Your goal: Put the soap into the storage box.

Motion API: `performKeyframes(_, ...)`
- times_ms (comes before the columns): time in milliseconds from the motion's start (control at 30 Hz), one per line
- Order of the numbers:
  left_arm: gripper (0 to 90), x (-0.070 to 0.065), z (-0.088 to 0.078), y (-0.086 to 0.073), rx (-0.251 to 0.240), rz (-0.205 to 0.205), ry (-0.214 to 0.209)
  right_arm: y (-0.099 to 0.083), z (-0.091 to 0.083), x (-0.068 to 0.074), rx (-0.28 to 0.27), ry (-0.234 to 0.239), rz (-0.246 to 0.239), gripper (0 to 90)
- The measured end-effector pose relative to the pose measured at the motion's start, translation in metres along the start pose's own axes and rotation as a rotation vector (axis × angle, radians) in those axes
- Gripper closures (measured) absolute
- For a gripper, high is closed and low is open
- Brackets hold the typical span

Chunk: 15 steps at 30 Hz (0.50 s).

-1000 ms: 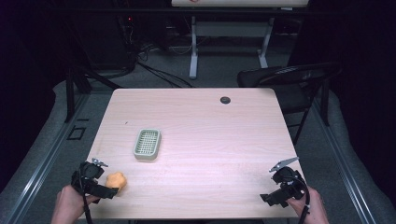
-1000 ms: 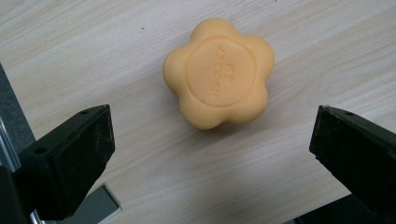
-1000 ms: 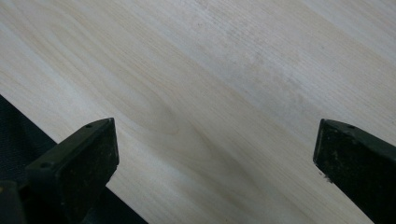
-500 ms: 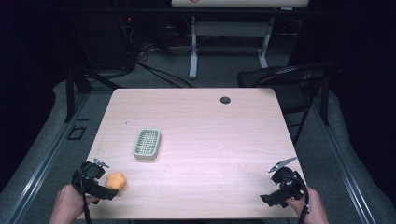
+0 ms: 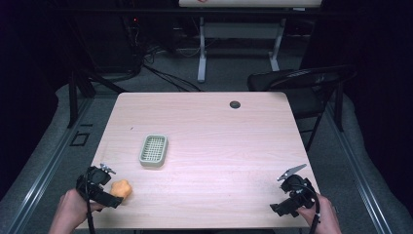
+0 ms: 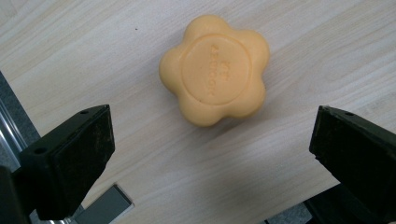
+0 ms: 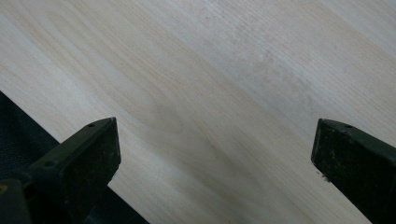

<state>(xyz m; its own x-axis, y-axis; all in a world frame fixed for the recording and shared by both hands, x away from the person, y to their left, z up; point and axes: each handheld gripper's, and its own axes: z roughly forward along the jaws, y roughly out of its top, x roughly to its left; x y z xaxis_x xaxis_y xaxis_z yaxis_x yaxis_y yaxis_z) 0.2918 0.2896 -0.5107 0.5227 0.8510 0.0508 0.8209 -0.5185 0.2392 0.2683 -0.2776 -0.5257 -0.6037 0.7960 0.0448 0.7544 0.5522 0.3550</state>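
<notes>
The left gripper [image 6: 212, 140] has its jaws spread wide, just short of the flower-shaped orange soap [image 6: 215, 69] lying flat near the bench's [image 5: 219, 146] front left corner. The soap looks solid, light and probably slick; pinching across opposite lobes seems safest. The right gripper [image 7: 215, 154] idles, jaws spread over bare wood.

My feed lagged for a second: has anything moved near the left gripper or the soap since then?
Almost nothing visibly changed. The left gripper still hovers open beside the orange flower-shaped soap, which lies on the table ungripped, where it was. The green soap dish has not shifted, and the right gripper stays open at the table's near right corner.
</notes>
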Motion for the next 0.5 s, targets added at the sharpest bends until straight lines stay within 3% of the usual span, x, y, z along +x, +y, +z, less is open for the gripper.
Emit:
performKeyframes(167, 0.1, 0.001, -0.001, 0.008, 0.012, 0.012, -0.002, 0.001, -0.001, 0.001, 0.016, -0.005, -0.024, 1.0)
performKeyframes(500, 0.0, 0.005, 0.005, 0.028, 0.06, 0.043, -0.014, 0.0, 0.001, 0.001, 0.013, -0.006, -0.017, 1.0)
